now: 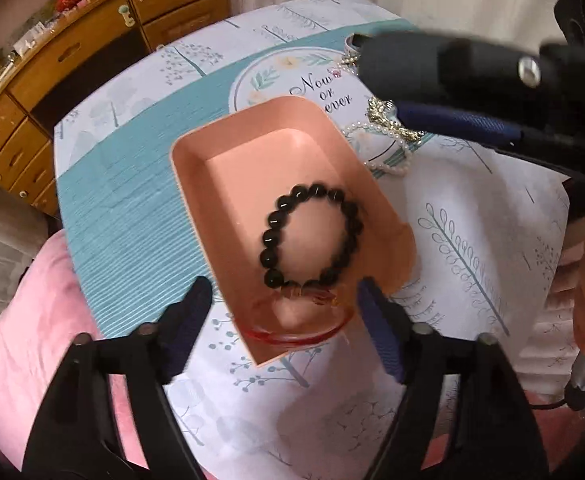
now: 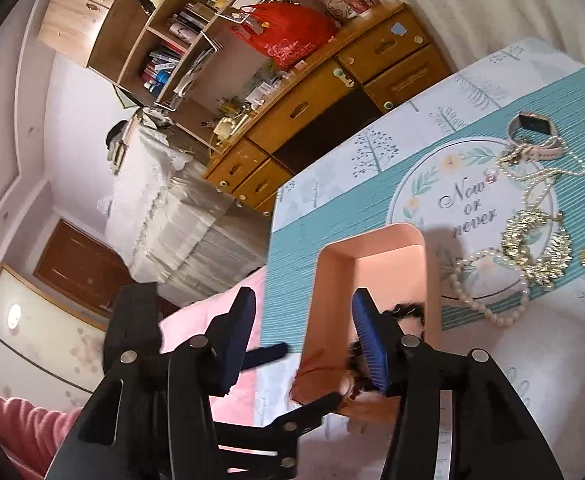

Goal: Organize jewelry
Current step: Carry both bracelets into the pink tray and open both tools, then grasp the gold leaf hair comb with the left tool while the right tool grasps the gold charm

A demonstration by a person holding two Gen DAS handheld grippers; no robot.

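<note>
Black bracelet [image 1: 310,236] lies in pink tray [image 1: 220,152] with red bangle [image 1: 292,336]; pearls [image 2: 488,308] and gold chain [image 2: 532,248] wait on worktop [image 1: 132,208]. Both tongs, left [image 1: 284,320] and right [image 2: 300,328], are released, nothing gripped. Next piece should be pinched cleanly, strands not snagged
</note>
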